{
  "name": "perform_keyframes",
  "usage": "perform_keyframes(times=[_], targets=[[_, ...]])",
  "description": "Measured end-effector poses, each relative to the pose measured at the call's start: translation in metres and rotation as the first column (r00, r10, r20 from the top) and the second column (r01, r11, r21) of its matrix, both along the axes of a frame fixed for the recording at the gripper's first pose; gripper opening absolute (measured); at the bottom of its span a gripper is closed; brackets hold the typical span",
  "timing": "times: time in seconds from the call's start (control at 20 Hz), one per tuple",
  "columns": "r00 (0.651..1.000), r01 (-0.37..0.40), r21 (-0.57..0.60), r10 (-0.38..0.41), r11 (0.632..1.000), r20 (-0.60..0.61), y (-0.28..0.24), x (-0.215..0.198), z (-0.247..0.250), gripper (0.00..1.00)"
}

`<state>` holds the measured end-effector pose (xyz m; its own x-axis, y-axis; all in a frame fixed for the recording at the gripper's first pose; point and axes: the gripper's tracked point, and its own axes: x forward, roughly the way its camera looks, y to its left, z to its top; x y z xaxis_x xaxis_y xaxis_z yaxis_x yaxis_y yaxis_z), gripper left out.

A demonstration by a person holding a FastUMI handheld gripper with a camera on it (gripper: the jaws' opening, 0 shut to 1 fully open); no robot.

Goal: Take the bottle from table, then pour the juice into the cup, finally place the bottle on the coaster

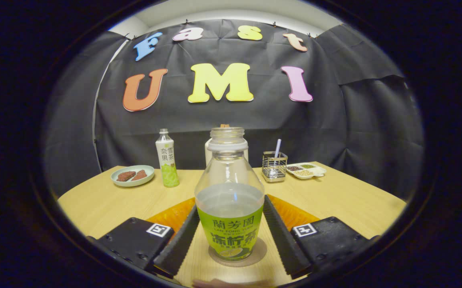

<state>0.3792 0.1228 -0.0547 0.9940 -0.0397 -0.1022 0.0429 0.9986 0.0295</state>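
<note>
The bottle stands upright between my two fingers, on a round brownish coaster that lies on the wooden table. It is a clear bottle with no cap on its wide mouth, a white ring around the neck, and a green label around the lower part. Inside I see a pale liquid, and its level is just above the top of the label. My gripper is open to a middle width: the ridged fingers stand at each side of the bottle, very near to it at their far ends, but I cannot tell if they press on the label or only stand beside it. Beyond the bottle, at the far side of the table, there is a second slim bottle with a cap on, a pale green plate with brown pieces beside it, a wire holder with a straw, and a white divided dish. A white container is mostly hidden behind the bottle's neck.
</note>
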Motion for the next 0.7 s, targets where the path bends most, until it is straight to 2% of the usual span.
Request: perform_keyframes(times=[0.05,0.4,0.7], targets=[[1.0,0.001,-0.003,-0.001,1.0,0.0,0.0,0.0,0.0,1.0],[0.999,0.008,0.006,-0.008,1.0,0.032,-0.004,-0.02,0.017,1.0],[0.998,0.012,0.005,-0.012,1.0,0.059,-0.013,-0.064,0.046,1.0]])
